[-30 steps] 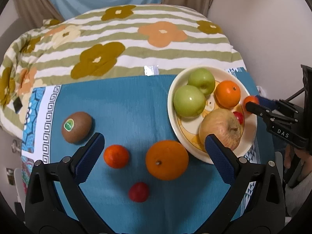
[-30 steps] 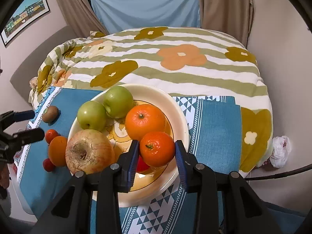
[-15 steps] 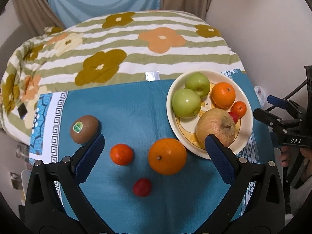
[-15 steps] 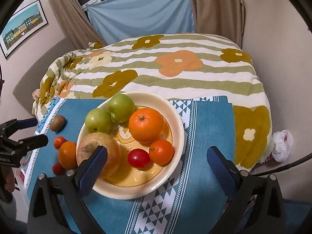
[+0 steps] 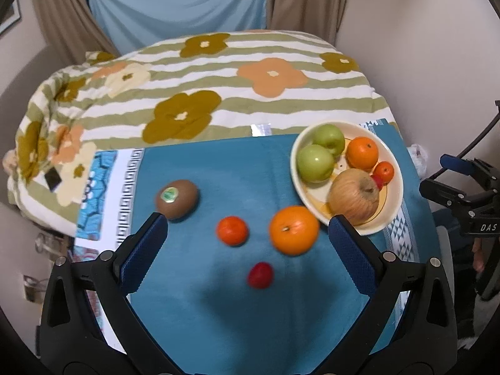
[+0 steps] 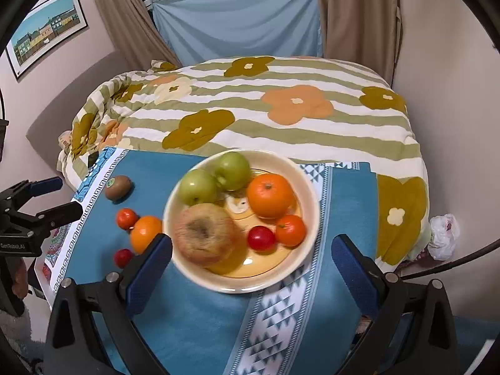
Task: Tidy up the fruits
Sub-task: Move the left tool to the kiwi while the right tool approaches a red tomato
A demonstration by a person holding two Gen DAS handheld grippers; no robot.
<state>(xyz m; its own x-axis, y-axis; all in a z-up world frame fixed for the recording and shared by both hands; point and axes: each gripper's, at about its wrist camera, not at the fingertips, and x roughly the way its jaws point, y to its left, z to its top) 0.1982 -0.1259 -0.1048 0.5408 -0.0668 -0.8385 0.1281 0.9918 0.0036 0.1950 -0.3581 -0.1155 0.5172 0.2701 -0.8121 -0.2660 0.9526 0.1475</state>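
A cream bowl (image 6: 307, 197) (image 5: 394, 200) on the blue cloth holds two green apples (image 6: 215, 178), a brown apple (image 6: 206, 237), a large orange (image 6: 270, 195), a small mandarin (image 6: 290, 230) and a red tomato (image 6: 261, 238). On the cloth to its left lie a kiwi (image 5: 177, 199), a mandarin (image 5: 232, 230), an orange (image 5: 293, 229) and a small red fruit (image 5: 260, 275). My left gripper (image 5: 247, 240) is open and empty above the loose fruits. My right gripper (image 6: 251, 257) is open and empty, raised over the bowl's near side.
The blue cloth (image 5: 218, 312) lies on a bed with a flowered striped quilt (image 5: 203, 93). Walls stand close on the right (image 5: 437, 62). A white plastic bag (image 6: 443, 232) lies beyond the bed's right edge.
My right gripper opened, let go of the small mandarin in the bowl and drew back upward. My left gripper rose and pulled back from the loose fruits.
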